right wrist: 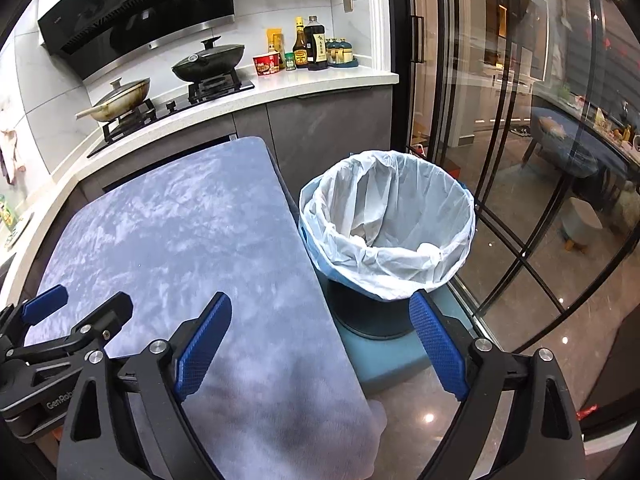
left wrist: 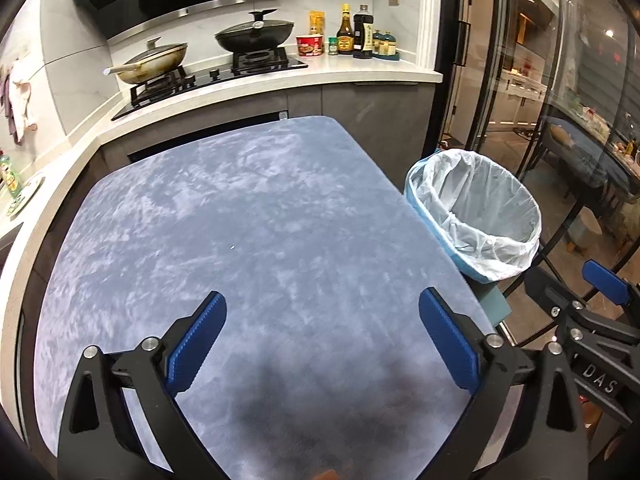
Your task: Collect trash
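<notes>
Nearest, the left tool (left wrist: 322,334) and right tool (right wrist: 320,344) both hang w/ jaws spread wide, nothing between them. Under them the desk (left wrist: 240,208) w/ its blue-grey cloth shows no trash, only a tiny white speck (left wrist: 233,247). Just beside its right edge stands the bin (right wrist: 386,232), white liner in, on a small blue stool (right wrist: 384,356). I think collecting is done, or search other places. Far back: stove (left wrist: 208,76), bottles.

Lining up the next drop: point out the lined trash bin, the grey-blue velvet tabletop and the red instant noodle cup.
White-lined trash bin (right wrist: 400,256), right wrist view, near liner rim.
Grey-blue velvet tabletop (left wrist: 248,216), left wrist view, bare middle.
Red instant noodle cup (left wrist: 309,45), left wrist view, side wall.
</notes>
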The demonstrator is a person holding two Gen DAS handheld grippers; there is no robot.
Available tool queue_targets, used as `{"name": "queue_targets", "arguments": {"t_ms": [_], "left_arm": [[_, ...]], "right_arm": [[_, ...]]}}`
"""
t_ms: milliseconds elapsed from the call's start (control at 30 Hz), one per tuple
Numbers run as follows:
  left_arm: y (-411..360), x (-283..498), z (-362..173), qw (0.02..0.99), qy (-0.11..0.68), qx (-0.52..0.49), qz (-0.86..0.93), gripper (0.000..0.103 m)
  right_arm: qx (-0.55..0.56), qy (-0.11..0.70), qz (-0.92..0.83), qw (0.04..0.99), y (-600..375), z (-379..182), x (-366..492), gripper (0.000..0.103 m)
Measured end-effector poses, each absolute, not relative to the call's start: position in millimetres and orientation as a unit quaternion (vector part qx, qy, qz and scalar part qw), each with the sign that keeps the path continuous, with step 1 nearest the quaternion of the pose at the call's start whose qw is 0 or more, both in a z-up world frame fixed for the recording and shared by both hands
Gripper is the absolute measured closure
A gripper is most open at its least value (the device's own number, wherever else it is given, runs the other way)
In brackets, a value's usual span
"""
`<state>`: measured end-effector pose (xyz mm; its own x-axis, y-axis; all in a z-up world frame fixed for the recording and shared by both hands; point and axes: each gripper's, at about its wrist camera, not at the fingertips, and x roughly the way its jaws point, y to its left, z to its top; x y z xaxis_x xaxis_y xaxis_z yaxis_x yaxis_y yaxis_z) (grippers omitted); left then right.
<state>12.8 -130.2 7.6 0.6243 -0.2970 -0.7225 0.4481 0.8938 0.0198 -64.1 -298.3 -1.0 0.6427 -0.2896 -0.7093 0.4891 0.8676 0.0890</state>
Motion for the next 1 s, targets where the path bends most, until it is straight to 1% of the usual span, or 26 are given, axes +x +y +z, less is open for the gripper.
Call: {"name": "queue_targets", "arguments": {"t_ms": [467, 1000], "left_arm": [[-115, 12, -7, 0.894, 0.399, 0.083, -0.187, 0.009], [-119, 11, -14, 0.891, 0.402, 0.089, -0.190, 0.009]], "right_arm": [[0.139, 0.380, -0.228, 0.886, -300, -14, -66, 0.013], [0.136, 0.389, -0.226, 0.883, -303, -22, -62, 0.013]]}}
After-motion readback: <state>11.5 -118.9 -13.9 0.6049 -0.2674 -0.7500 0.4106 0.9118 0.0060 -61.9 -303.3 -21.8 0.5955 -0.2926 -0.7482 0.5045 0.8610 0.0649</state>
